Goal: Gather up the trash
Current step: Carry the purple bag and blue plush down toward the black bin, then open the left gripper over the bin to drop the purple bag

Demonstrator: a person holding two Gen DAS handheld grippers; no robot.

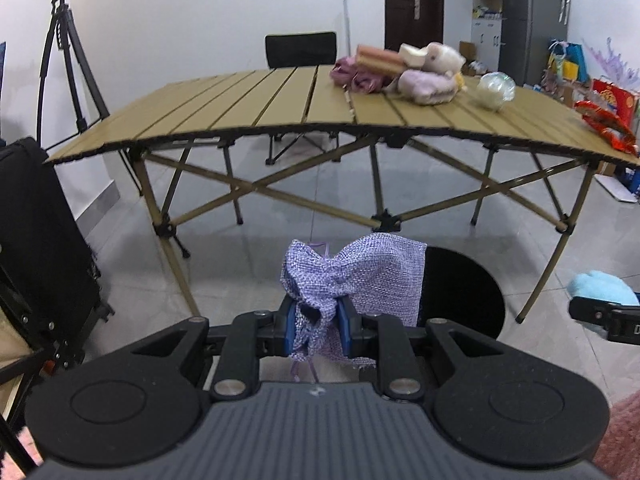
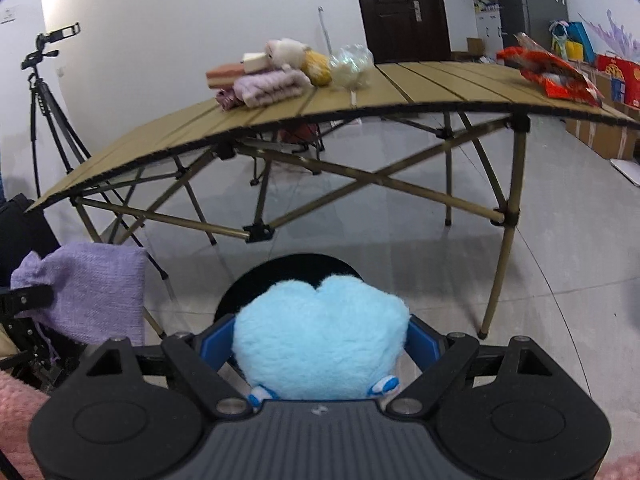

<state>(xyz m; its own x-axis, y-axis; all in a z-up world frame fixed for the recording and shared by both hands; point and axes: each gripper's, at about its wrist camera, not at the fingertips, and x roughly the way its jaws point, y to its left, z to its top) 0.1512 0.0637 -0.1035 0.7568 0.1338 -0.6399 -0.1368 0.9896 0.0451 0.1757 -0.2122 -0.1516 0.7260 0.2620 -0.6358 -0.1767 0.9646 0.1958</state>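
Left wrist: gripper (image 1: 320, 330) clamps purple pouch (image 1: 360, 276).

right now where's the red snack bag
The red snack bag lies on the far right end of the folding table, right of the clear plastic bag; in the left wrist view it sits at the right edge.

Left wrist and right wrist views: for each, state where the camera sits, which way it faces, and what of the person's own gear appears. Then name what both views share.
Left wrist: on the left gripper, facing forward and down along its fingers, shut on a purple knit pouch; the right gripper's tip shows at right.
Right wrist: on the right gripper, same heading, clamping a blue plush toy; the left gripper's tip shows at left.
Shared: the folding table, black bin, tripod, both held items.
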